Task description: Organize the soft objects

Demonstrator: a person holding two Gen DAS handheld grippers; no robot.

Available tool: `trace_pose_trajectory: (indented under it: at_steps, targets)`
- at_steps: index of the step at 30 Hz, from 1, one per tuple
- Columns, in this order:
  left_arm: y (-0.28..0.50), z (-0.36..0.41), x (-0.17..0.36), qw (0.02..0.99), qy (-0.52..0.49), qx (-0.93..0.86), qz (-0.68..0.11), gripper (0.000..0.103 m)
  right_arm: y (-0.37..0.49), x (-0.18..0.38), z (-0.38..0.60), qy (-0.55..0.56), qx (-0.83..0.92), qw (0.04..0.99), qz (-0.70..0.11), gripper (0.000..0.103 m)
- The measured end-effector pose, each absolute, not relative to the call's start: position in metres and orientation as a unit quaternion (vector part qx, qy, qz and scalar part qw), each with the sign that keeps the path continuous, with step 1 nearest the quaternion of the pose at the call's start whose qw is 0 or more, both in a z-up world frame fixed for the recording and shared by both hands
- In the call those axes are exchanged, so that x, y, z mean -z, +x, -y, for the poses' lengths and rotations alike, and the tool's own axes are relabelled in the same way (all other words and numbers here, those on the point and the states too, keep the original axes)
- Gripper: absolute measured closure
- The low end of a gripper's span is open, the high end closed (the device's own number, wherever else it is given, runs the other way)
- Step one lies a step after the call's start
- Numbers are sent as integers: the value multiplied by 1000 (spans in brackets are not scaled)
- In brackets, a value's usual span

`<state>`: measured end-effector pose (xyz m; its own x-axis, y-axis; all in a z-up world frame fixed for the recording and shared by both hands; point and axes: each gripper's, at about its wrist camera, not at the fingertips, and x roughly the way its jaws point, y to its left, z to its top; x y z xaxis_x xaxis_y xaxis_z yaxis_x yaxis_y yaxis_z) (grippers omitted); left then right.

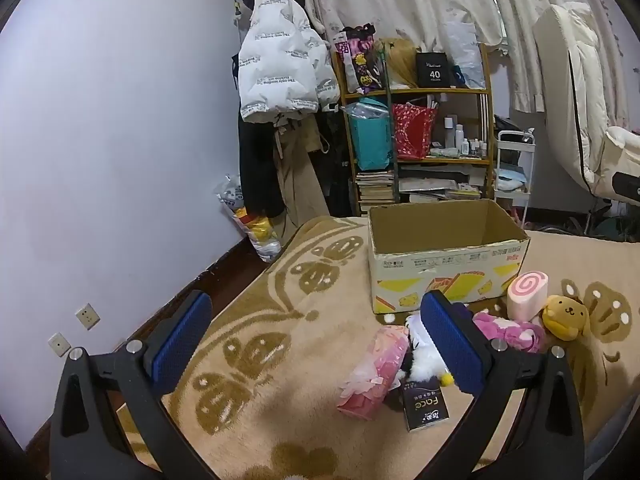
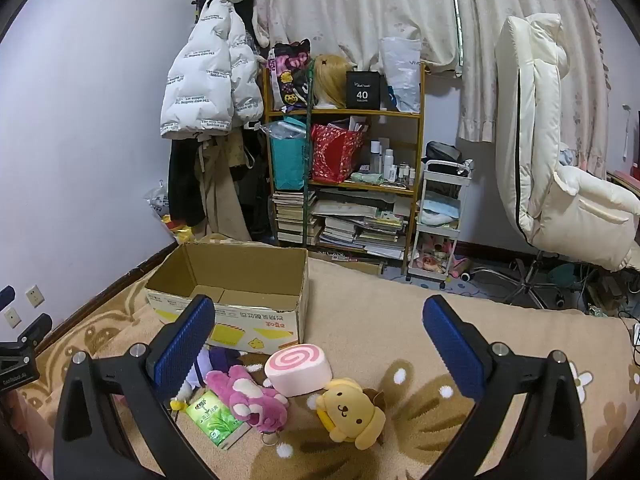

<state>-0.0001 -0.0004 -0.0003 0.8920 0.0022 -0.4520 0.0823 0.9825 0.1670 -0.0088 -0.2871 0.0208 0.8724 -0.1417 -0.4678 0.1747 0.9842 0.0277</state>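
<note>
The yellow dog plush [image 2: 352,412] looks light and squashy, so with my right gripper [image 2: 320,344] spread wide and empty, like the left gripper [image 1: 316,344], I'd pinch its round head.

Four plush toys [image 2: 251,396] (one box [image 2: 256,272]).

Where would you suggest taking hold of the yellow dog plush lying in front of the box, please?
Probably across its round head. The yellow dog plush lies face up on the blanket, clear of the swirl-roll cushion, so the open right gripper could come down from above, one finger on each side of the head.
</note>
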Motion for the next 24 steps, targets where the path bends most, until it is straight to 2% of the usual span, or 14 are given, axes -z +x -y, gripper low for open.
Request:
trace_pose_trajectory:
  at_steps: [24]
  targets:
    - [2, 0, 3, 968, 89, 21, -234, 0, -9, -20, 287, 35, 82, 966, -241, 0]
